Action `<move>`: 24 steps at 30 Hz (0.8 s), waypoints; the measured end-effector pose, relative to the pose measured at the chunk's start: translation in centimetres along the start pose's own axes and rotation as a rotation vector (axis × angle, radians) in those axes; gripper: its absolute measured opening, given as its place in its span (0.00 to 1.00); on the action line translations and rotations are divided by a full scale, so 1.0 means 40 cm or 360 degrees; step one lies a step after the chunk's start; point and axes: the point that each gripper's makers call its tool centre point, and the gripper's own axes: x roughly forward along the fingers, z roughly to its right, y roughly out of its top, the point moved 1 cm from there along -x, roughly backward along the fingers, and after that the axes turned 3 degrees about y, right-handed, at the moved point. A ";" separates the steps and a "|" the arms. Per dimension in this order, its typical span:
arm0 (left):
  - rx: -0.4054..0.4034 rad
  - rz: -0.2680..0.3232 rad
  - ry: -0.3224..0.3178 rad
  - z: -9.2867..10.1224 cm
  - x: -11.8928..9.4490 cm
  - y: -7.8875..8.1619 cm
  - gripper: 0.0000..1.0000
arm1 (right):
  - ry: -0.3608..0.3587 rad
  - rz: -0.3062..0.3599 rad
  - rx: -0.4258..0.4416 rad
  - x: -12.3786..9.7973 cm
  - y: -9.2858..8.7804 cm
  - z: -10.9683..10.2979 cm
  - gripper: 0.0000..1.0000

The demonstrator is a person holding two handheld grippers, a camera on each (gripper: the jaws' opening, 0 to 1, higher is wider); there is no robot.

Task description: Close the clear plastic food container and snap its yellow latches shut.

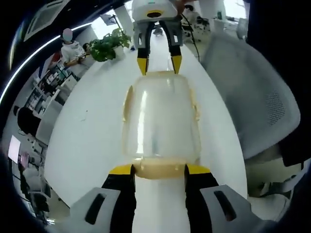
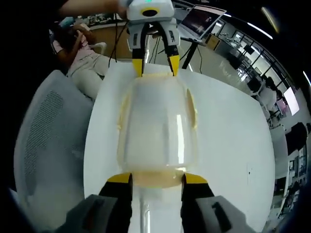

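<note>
The clear plastic food container (image 1: pixel 160 121) (image 2: pixel 158 126) lies lengthwise on the white table (image 1: pixel 87 145), with its lid on top. Pale yellow latches run along its long sides (image 1: pixel 127 104) (image 2: pixel 193 109). My left gripper (image 1: pixel 160 170) is open, its yellow-tipped jaws flanking the near end latch (image 1: pixel 160 177) closely. My right gripper (image 2: pixel 158 178) is open in the same way around the opposite end latch (image 2: pixel 158 183). Each gripper appears at the far end in the other's view: the right gripper (image 1: pixel 159 65) and the left gripper (image 2: pixel 155 67).
A grey mesh office chair (image 1: pixel 257 107) (image 2: pixel 48 141) stands close to one long side of the table. A potted plant (image 1: pixel 109 46) sits at the table's far end, with a person (image 1: pixel 72 48) behind it. An open laptop (image 2: pixel 201 22) stands on a stand beyond the other end.
</note>
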 end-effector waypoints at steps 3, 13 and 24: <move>-0.0022 -0.0023 0.0016 0.001 0.001 0.016 0.36 | 0.0008 0.0032 -0.0010 -0.015 -0.009 0.003 0.36; -0.0065 -0.0079 0.0054 0.000 0.015 0.079 0.36 | 0.0005 0.0095 -0.0038 -0.045 -0.059 0.009 0.36; -0.0041 -0.0147 0.0112 -0.017 0.007 0.120 0.36 | -0.0009 0.0134 -0.0052 -0.073 -0.081 0.022 0.36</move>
